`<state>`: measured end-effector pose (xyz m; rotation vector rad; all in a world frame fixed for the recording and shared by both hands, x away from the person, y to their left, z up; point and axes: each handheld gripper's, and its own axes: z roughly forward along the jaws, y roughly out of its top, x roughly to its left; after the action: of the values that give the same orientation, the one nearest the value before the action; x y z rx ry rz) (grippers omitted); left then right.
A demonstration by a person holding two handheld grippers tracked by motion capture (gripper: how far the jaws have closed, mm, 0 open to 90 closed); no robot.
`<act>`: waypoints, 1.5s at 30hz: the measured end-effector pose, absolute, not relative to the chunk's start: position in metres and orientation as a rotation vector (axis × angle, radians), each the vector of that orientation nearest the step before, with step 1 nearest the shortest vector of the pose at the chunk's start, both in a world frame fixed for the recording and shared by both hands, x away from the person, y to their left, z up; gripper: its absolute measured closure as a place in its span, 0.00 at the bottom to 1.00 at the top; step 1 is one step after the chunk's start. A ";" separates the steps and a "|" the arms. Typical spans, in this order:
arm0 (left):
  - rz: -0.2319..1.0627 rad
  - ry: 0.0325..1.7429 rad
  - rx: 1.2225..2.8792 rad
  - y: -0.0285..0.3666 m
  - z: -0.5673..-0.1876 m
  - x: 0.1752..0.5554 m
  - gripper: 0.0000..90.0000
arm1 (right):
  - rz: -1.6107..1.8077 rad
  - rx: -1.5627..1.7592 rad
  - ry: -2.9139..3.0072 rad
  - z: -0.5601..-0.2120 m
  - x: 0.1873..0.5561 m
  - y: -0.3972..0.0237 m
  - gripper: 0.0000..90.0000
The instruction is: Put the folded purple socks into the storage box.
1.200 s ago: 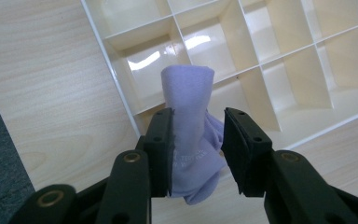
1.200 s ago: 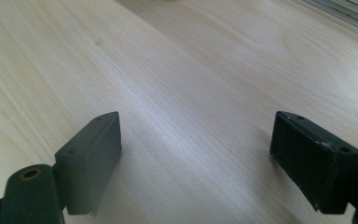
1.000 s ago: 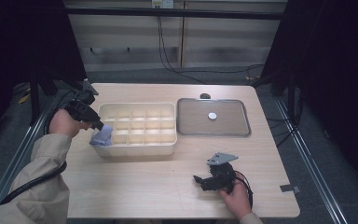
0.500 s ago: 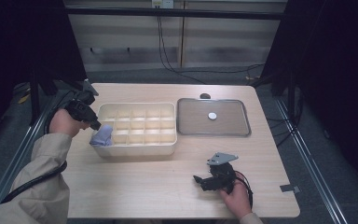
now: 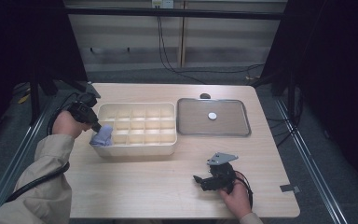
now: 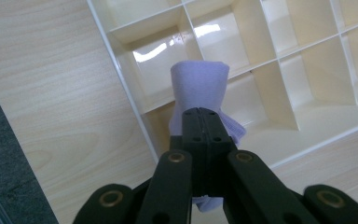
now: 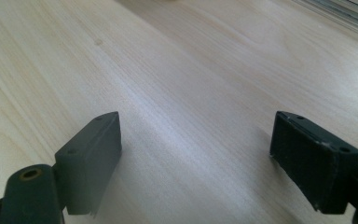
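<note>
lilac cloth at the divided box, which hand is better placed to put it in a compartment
Left. The left tongs are already shut on the lilac cloth at the near-left corner of the divided box. The right tongs stand open over bare table, well away from the box.

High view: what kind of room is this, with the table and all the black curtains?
Probably a lab for recording tasks: a wooden table ringed by black curtains, cables on the floor, hand-held grippers.
</note>
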<state>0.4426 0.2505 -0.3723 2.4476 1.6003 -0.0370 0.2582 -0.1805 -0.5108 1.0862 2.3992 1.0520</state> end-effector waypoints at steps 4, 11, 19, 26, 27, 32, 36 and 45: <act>-0.030 1.599 2.439 0.250 -0.375 0.444 1.00 | 1.052 1.084 2.400 -0.511 0.258 -0.181 0.18; 0.007 1.600 2.413 0.248 -0.378 0.446 1.00 | 1.052 1.085 2.399 -0.511 0.258 -0.181 0.18; -0.036 1.603 2.437 0.243 -0.389 0.449 1.00 | 1.052 1.086 2.399 -0.511 0.258 -0.181 0.18; -0.077 1.625 2.452 0.245 -0.404 0.446 1.00 | 1.052 1.080 2.399 -0.511 0.258 -0.181 0.18; -0.085 1.628 2.453 0.245 -0.406 0.445 1.00 | 1.052 1.080 2.399 -0.511 0.258 -0.181 0.18; -0.094 1.616 2.474 0.246 -0.409 0.442 1.00 | 1.051 1.082 2.401 -0.511 0.258 -0.181 0.18; -0.119 1.622 2.480 0.246 -0.414 0.440 1.00 | 1.051 1.082 2.403 -0.511 0.258 -0.180 0.18; -0.165 1.619 2.466 0.246 -0.435 0.433 1.00 | 1.051 1.079 2.406 -0.511 0.257 -0.179 0.18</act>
<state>0.4326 0.2456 -0.4350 2.4659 1.6189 -0.1654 0.2574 -0.1794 -0.5107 1.0793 2.4058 1.0509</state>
